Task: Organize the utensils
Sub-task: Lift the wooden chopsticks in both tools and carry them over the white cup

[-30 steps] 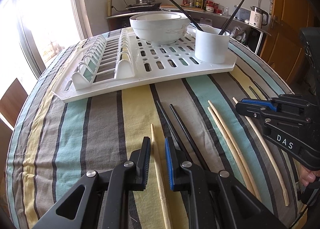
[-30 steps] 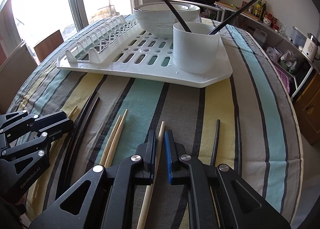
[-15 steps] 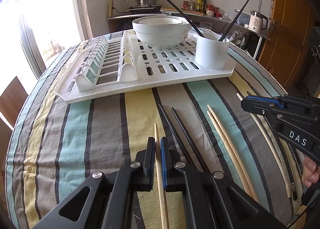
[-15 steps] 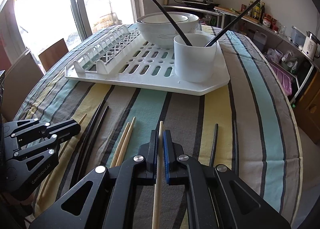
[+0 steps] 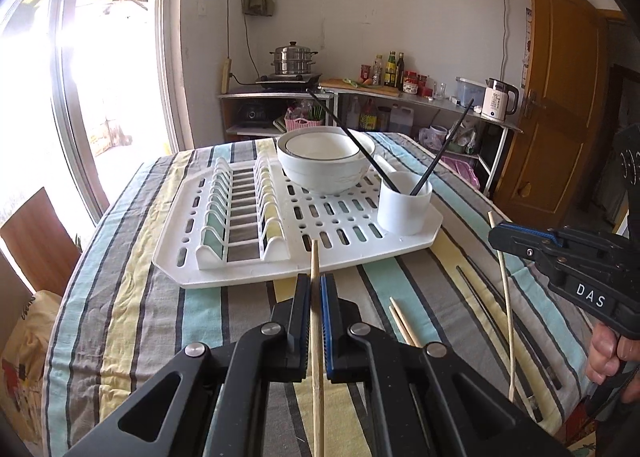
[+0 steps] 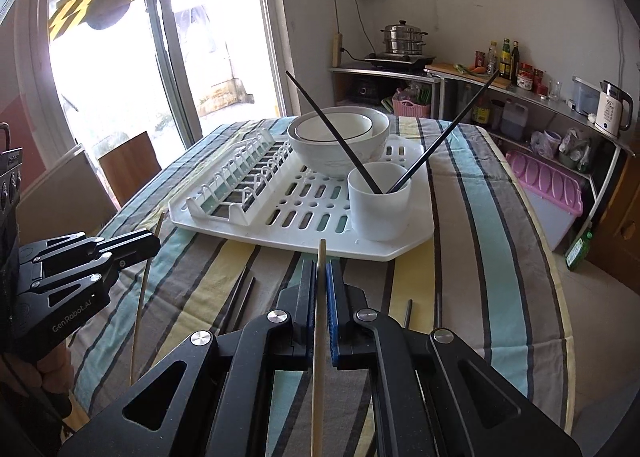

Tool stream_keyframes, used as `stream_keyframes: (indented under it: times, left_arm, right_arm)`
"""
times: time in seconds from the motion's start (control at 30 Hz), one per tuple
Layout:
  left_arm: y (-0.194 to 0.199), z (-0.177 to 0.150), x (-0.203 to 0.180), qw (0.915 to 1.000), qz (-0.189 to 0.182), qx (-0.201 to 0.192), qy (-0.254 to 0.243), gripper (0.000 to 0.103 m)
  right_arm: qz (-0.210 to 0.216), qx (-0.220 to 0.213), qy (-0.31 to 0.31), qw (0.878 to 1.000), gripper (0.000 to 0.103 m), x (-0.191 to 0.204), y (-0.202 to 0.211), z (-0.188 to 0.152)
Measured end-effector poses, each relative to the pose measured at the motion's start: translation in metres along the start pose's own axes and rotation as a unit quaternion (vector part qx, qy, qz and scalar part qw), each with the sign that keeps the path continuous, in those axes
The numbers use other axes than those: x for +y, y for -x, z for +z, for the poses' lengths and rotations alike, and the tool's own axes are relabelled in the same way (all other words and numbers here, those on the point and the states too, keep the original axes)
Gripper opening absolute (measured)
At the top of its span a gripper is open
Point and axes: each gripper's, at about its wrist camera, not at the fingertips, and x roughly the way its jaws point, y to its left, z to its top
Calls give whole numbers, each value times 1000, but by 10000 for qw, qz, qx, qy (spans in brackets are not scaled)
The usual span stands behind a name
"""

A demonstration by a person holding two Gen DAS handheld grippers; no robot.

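My left gripper (image 5: 315, 289) is shut on a wooden chopstick (image 5: 315, 261) and holds it above the table, its tip pointing at the white drying rack (image 5: 200, 273). My right gripper (image 6: 320, 277) is shut on another wooden chopstick (image 6: 321, 253), also lifted. A white cup (image 5: 405, 203) on the rack's near right corner holds two black chopsticks (image 5: 440, 149); it also shows in the right wrist view (image 6: 380, 203). Two wooden chopsticks (image 5: 402, 321) and several black ones (image 6: 240, 297) lie on the striped cloth.
Stacked white bowls (image 5: 326, 163) sit at the rack's back. The rack's left half is a slotted plate holder (image 5: 240, 217). A wooden chair (image 6: 128, 165) stands at the table's left edge. A counter (image 6: 540, 97) with pot, bottles and kettle lines the far wall.
Both grippers closed on their wooden chopsticks and lifted them off the cloth. Both views rose and pulled back from the rack.
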Motion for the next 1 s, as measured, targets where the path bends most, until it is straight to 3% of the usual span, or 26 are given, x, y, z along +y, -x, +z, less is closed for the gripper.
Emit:
stream_keyframes:
  times: [0.33,0.73,1.0]
  left_arm:
    - [38,14,8,9989,-145,-411,162,5]
    - [69,-1,-4,9981,-226,-574,28,5]
    - [69,6,-3,9982,-278,-535,50,5]
  right_arm:
    - [13,-531,-69,9986,5,-1,40,7]
    - [20,-692,-45,9976,5,0,64,-5]
    - [22,-763,-112,9970,5,-4,69,-4]
